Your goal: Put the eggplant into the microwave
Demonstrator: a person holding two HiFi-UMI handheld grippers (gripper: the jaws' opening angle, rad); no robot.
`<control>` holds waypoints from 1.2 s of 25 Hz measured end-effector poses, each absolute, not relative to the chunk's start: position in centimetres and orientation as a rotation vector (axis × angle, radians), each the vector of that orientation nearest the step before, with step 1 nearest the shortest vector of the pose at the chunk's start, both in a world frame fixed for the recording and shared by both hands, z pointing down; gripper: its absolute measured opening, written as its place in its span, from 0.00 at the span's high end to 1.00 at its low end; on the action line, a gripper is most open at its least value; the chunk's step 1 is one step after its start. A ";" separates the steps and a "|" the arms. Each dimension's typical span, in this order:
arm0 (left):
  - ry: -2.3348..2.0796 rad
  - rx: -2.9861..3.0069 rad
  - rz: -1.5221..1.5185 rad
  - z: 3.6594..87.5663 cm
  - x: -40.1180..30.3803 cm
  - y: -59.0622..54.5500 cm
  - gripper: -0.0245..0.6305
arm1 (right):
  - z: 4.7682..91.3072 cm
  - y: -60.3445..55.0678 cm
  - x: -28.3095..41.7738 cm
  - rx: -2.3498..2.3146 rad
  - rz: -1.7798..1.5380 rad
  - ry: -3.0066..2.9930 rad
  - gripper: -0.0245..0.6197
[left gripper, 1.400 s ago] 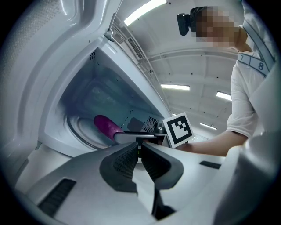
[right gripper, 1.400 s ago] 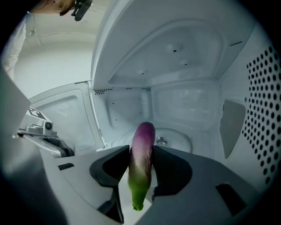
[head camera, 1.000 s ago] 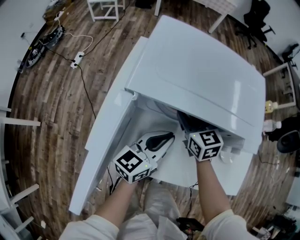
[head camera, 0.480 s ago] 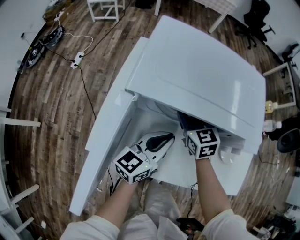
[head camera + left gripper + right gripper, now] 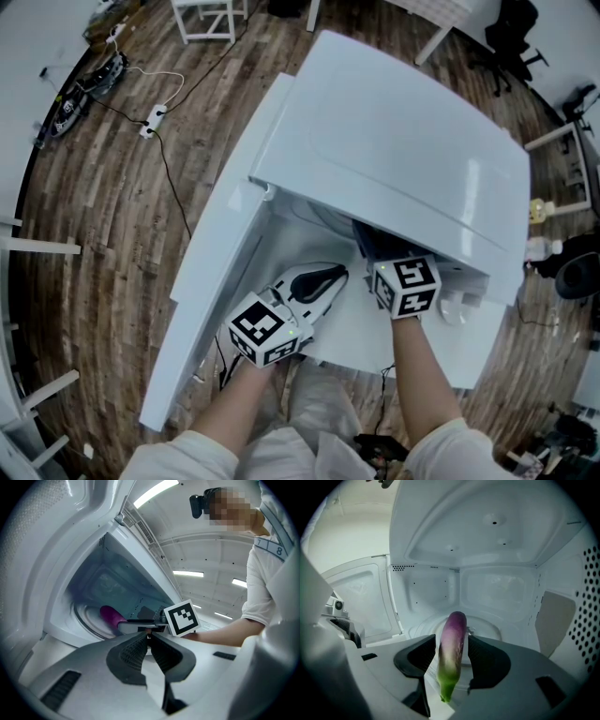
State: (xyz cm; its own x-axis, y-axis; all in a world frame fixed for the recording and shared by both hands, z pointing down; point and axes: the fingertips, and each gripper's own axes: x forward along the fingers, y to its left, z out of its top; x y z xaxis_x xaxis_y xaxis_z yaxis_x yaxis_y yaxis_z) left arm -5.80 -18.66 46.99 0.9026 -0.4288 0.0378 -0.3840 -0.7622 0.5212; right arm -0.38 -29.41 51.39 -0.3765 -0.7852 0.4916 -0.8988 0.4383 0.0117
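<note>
Right claw (image 5: 451, 641) just opened, eggplant (image 5: 451, 665) loose between jaws inside microwave (image 5: 497, 588); release step; next: withdraw cleanly; left claw (image 5: 149, 638) together

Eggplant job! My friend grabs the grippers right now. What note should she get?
Left gripper: shut, empty, in front of the microwave, beside its open door.
Right gripper: reaching inside the microwave. Its jaws have just been opening and are open now, with the eggplant between them, not pinched.
Eggplant: inside, over the turntable.
Done: eggplant carried in and released.
Left: probably draw the right gripper straight back without nudging the eggplant.
</note>
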 end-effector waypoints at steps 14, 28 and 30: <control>-0.576 2.535 -0.112 46.9 -5.6 -17.7 0.94 | 50.4 -27.6 0.0 1.479 0.395 -2.298 0.62; -0.553 2.541 -0.100 46.7 -4.9 -15.9 0.94 | 50.2 -24.4 0.6 1.505 0.421 -2.291 0.62; -0.547 2.543 -0.098 46.7 -4.8 -15.6 0.94 | 50.3 -23.8 0.7 1.510 0.429 -2.288 0.62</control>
State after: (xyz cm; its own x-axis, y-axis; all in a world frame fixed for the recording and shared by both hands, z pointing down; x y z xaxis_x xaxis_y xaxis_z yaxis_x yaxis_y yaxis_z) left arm -4.85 -15.55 46.69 0.9152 -0.4011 0.0393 -0.3625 -0.7764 0.5155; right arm 0.74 -23.78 50.29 -0.3609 -0.8122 0.4583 -0.9231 0.3812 -0.0515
